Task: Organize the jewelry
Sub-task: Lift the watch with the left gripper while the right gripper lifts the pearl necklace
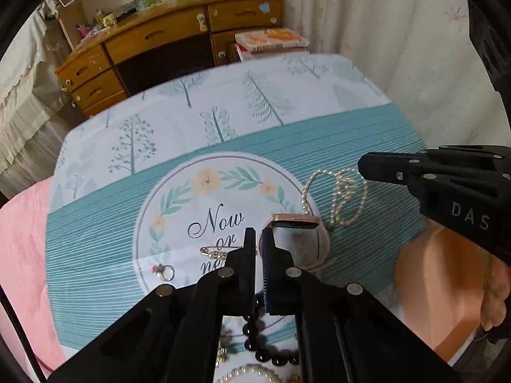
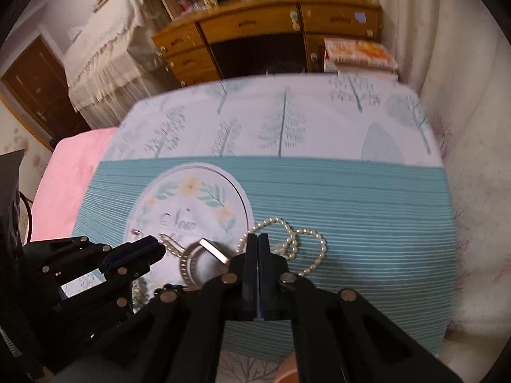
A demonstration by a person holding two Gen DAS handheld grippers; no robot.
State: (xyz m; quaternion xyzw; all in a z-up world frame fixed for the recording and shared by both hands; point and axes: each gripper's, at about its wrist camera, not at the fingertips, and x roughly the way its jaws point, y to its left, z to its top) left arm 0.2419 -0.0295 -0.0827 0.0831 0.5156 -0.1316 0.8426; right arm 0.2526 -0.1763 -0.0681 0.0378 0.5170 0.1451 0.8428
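My left gripper (image 1: 259, 239) is shut with nothing seen between its fingers, just above the printed cloth (image 1: 95, 223). A rose-gold watch (image 1: 295, 223) with a mesh band lies just right of its tips. A gold safety pin (image 1: 220, 250) lies left of the tips, a ring with a pink stone (image 1: 164, 271) further left. A pearl necklace (image 1: 343, 191) is coiled at the right, below my right gripper (image 1: 362, 166). In the right wrist view my right gripper (image 2: 258, 237) is shut and empty, over the pearl necklace (image 2: 306, 245), with the watch (image 2: 204, 255) to its left and the left gripper (image 2: 159, 245) beyond.
A black bead bracelet (image 1: 255, 335) and another pearl strand (image 1: 249, 371) lie under the left gripper's body. An orange object (image 1: 440, 287) is at the right. A pink blanket (image 1: 22, 249) lies left of the cloth. A wooden desk (image 1: 153, 41) and books (image 1: 271, 40) stand beyond.
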